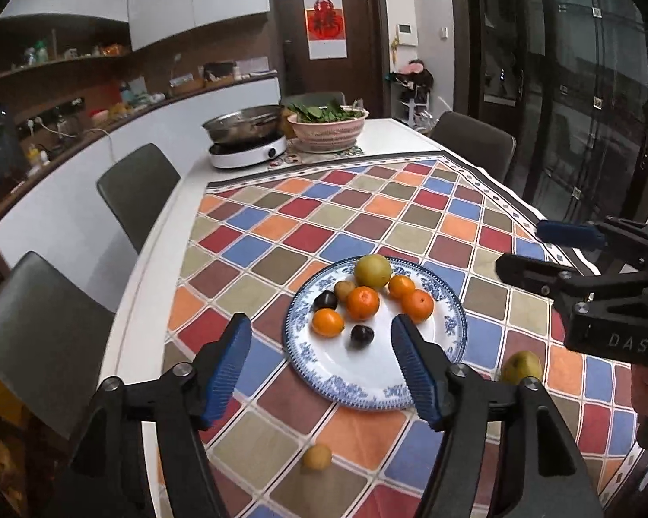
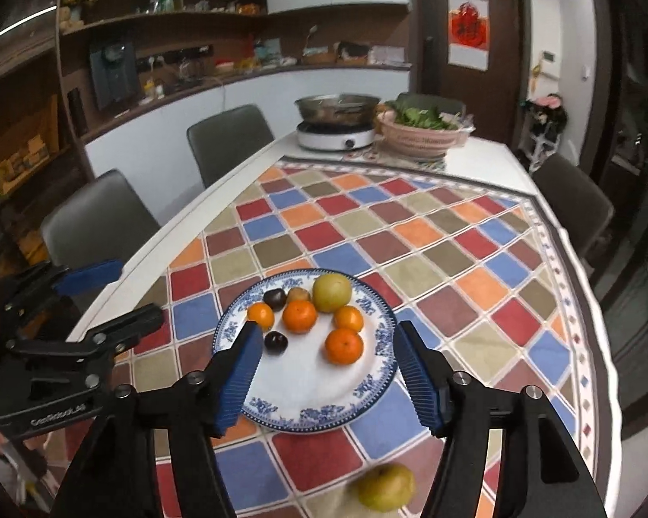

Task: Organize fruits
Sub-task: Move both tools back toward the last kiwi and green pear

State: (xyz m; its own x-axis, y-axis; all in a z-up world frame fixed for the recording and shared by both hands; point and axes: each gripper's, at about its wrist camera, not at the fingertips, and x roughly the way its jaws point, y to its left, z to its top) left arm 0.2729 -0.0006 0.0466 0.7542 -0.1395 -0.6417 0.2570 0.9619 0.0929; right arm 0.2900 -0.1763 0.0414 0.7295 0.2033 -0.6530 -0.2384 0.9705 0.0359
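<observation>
A blue-and-white plate [image 1: 367, 384] [image 2: 306, 405] sits on the checkered tablecloth. It holds several oranges [image 1: 363, 302] [image 2: 300, 316], two dark plums [image 1: 360, 336] [image 2: 276, 341], a green-yellow pear [image 1: 372, 270] [image 2: 331, 292] and a small brown fruit [image 1: 344, 289]. A second pear [image 1: 520, 367] [image 2: 386, 487] lies on the cloth near the plate. A small yellow fruit [image 1: 316, 456] lies on the cloth in front of the plate. My left gripper [image 1: 322, 371] is open and empty above the plate's near edge. My right gripper [image 2: 328, 375] is open and empty over the plate; it also shows in the left wrist view [image 1: 540, 246].
An induction cooker with a steel pan [image 1: 246, 129] [image 2: 335, 116] and a basket of greens [image 1: 328, 127] [image 2: 423, 131] stand at the table's far end. Grey chairs [image 1: 136, 190] [image 2: 229, 142] line the table's sides. The tablecloth [image 1: 367, 211] covers most of the table.
</observation>
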